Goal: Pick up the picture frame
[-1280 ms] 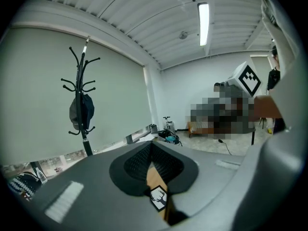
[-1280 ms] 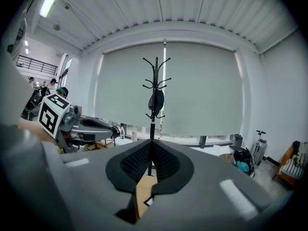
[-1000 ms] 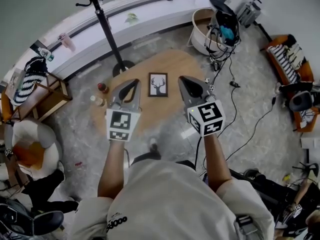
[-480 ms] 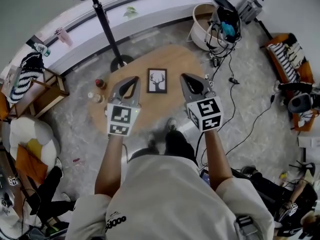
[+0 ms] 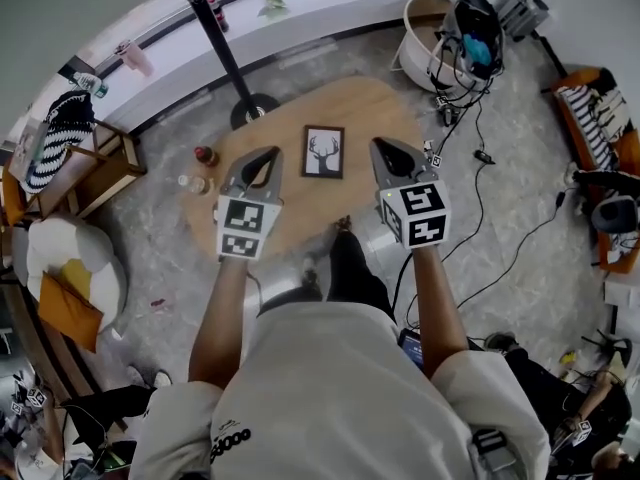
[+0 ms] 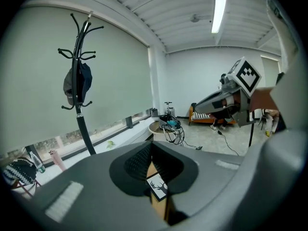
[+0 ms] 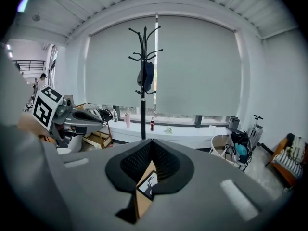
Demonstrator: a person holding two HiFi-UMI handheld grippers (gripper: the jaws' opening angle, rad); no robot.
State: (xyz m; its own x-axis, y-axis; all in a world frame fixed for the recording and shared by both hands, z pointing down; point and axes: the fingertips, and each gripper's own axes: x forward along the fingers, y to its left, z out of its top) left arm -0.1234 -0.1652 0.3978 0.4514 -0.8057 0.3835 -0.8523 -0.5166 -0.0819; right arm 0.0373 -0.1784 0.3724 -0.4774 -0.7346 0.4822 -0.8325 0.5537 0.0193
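Observation:
A black picture frame (image 5: 323,152) with a deer's head on white lies flat on the low oval wooden table (image 5: 350,103). In the head view my left gripper (image 5: 264,155) hovers to the frame's left and my right gripper (image 5: 384,145) to its right, both apart from it and shut on nothing. A slice of the frame (image 6: 158,188) shows through the closed jaws in the left gripper view, where the right gripper (image 6: 226,100) hangs at the right. The frame (image 7: 147,184) also peeks through in the right gripper view.
A black coat stand (image 5: 218,38) rises behind the table. Two small bottles (image 5: 203,155) stand at the table's left edge. A wooden crate (image 5: 95,173) and a beanbag (image 5: 60,273) lie left. A round tub (image 5: 425,33) and cables (image 5: 475,138) lie right. A person sits on the floor at right.
Both grippers have sunk toward the table, flanking the frame more closely. The person has stepped forward and the view has shifted. Both stay shut.

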